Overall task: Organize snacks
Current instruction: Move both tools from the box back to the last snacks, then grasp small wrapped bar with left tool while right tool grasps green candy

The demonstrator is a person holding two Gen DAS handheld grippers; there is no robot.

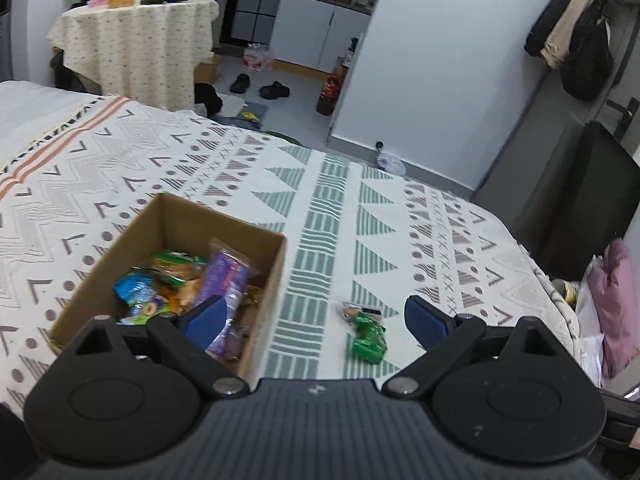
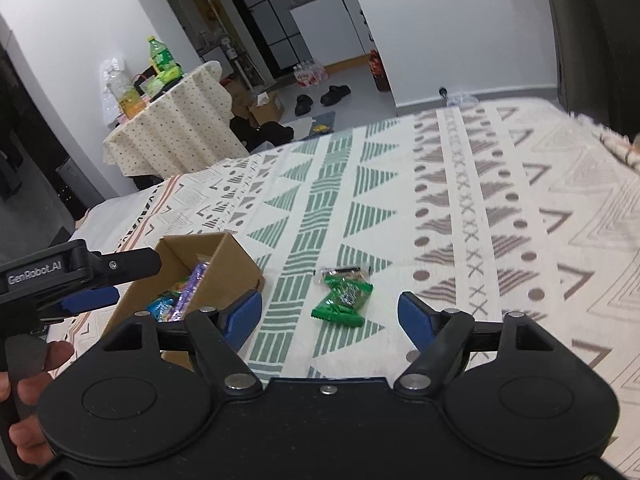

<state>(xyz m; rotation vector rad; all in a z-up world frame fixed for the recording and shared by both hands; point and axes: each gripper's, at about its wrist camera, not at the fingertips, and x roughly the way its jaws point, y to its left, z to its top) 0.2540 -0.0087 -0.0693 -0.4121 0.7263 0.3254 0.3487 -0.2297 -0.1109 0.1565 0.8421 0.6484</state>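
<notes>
An open cardboard box [image 1: 268, 276] [image 2: 236, 254] stands on the patterned bedspread and holds several snack packets, among them a purple one [image 1: 226, 276] [image 2: 192, 284] and a blue one [image 1: 134, 288]. A green snack packet [image 1: 370, 336] [image 2: 342, 300] lies on the cloth right of the box, a small clear-wrapped snack [image 1: 354, 312] [image 2: 348, 272] touching its far end. My left gripper [image 1: 316, 316] hangs open above the box's right wall and the green packet, holding nothing. My right gripper [image 2: 330, 314] is open too, just short of the green packet. The left gripper's side [image 2: 80, 280] shows at the left of the right wrist view.
The bedspread [image 1: 360, 208] [image 2: 500, 220] stretches far and right. Beyond the bed stands a cloth-covered table [image 1: 136, 40] [image 2: 172, 120] with bottles, plus shoes [image 1: 260, 86] on the floor. A pink bag [image 1: 618, 300] sits off the bed's right edge. A person's hand [image 2: 24, 392] grips the left tool.
</notes>
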